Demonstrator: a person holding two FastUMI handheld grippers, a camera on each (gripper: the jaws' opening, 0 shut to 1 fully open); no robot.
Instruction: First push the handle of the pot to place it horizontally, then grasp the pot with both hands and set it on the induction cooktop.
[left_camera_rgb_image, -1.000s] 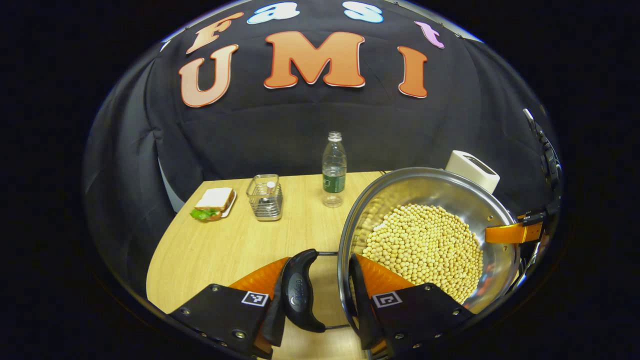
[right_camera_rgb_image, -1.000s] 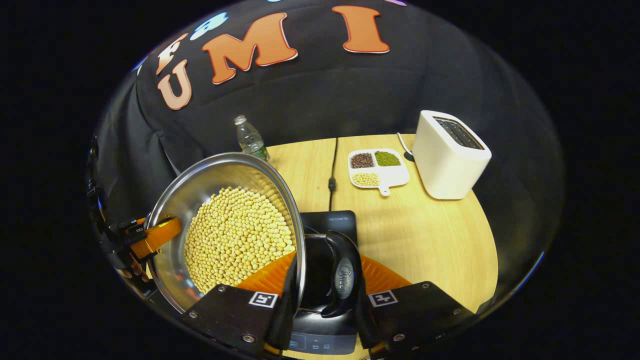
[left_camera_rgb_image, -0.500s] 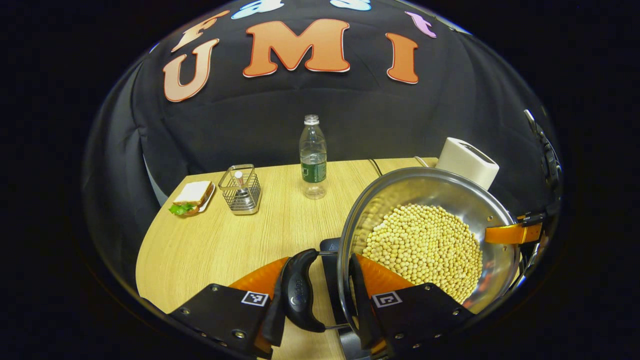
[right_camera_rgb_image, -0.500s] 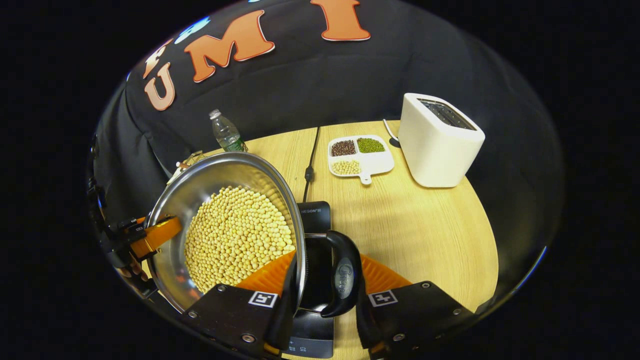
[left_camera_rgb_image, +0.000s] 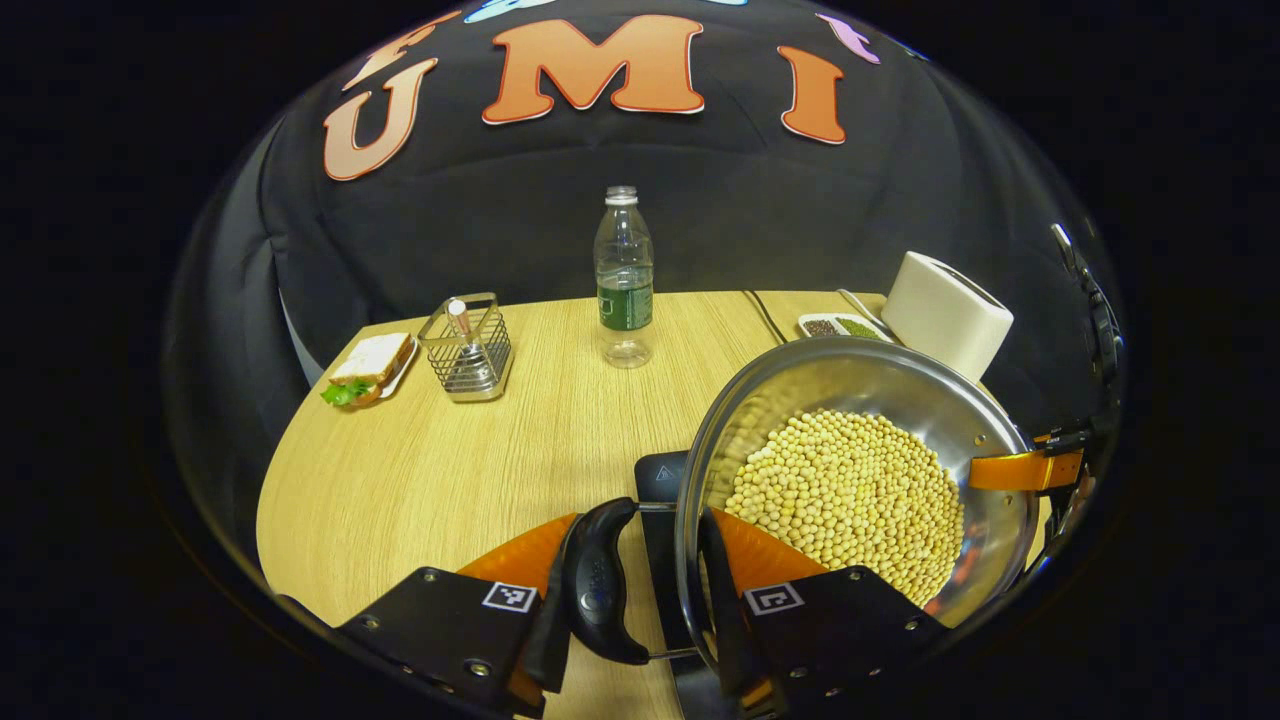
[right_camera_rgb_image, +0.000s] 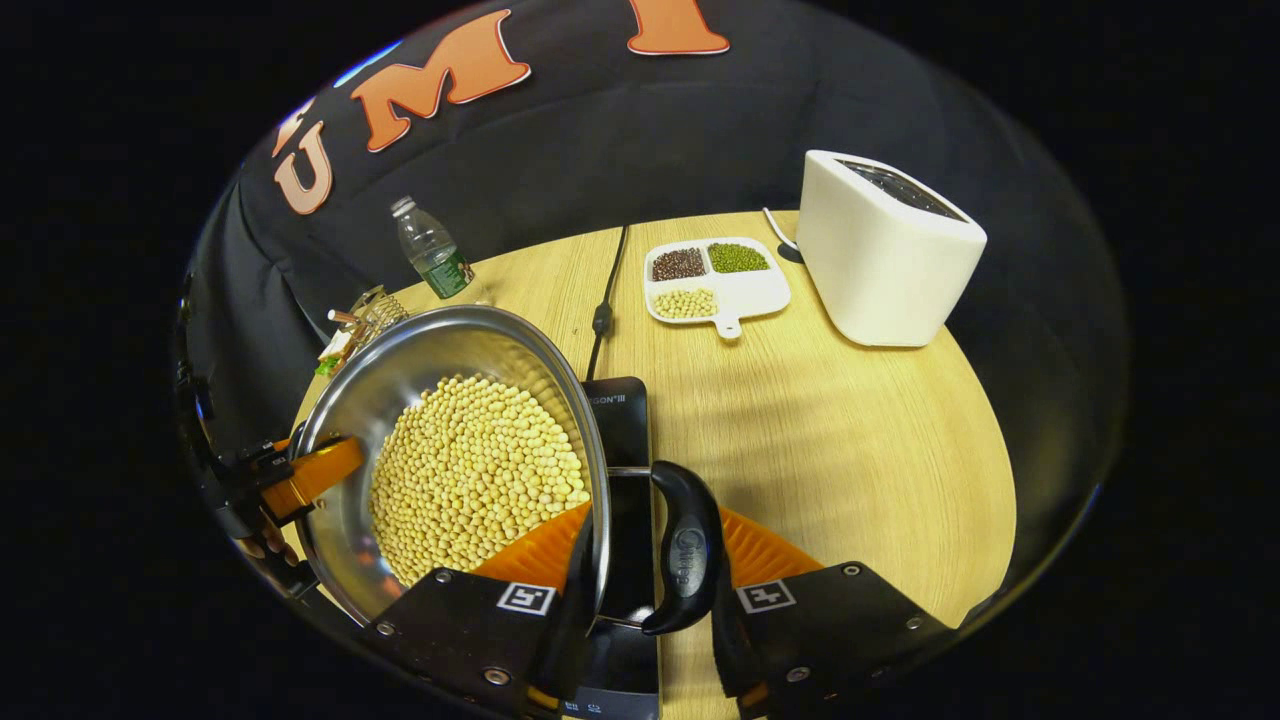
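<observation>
A steel pot full of yellow beans hangs between both grippers over the wooden table. In the left gripper view my left gripper is shut on the pot's black side handle, with one finger inside the rim. In the right gripper view my right gripper is shut on the opposite black handle in the same way. The black induction cooktop lies under the pot, and its corner shows below the left handle. Each view shows the other gripper across the pot.
A water bottle, a wire basket and a sandwich stand at the far left. A white toaster and a divided dish of beans sit at the far right. The cooktop's cable runs back.
Both grippers have carried the pot back toward the table's near edge, still holding its handles. The cooktop has come into sight under the left handle and shifted left under the right one.
</observation>
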